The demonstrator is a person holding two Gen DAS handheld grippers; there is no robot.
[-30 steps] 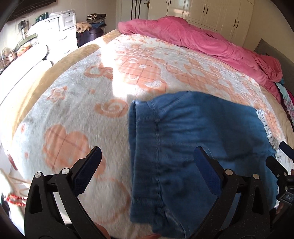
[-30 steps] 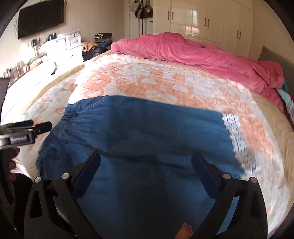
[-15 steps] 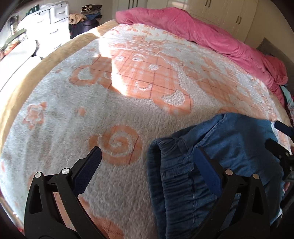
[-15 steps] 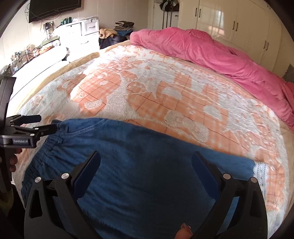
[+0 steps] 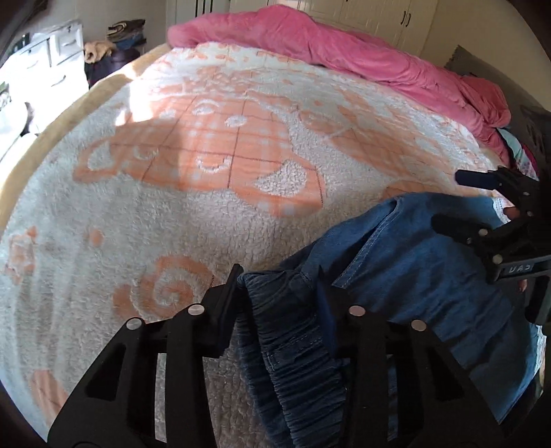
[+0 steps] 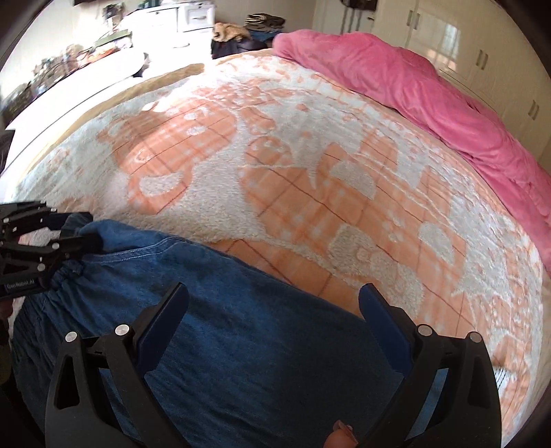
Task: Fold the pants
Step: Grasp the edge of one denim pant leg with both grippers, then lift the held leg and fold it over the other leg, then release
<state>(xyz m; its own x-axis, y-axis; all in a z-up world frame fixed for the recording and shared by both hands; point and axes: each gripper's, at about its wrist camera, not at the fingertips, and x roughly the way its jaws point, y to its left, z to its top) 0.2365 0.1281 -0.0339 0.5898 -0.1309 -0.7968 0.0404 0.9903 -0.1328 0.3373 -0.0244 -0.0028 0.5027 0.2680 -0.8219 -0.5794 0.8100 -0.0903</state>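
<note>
Left tool (image 5: 280, 296) pinched on the pants (image 6: 241, 344) waistband (image 5: 296, 344) — long axis toward the right. Right tool (image 6: 273, 310) spread, poised above mid-leg — nearer the cuffs.

A fleecy white blanket (image 5: 213, 213) with orange checks and swirls covers the bed. A rumpled pink duvet (image 6: 430, 89) is bunched along its far edge. Beyond that stand cream wardrobe doors (image 6: 482, 58). Off to the left sits a white chest of drawers (image 5: 51, 58), and near it a pile of folded clothes (image 6: 265, 20) on something dark.
</note>
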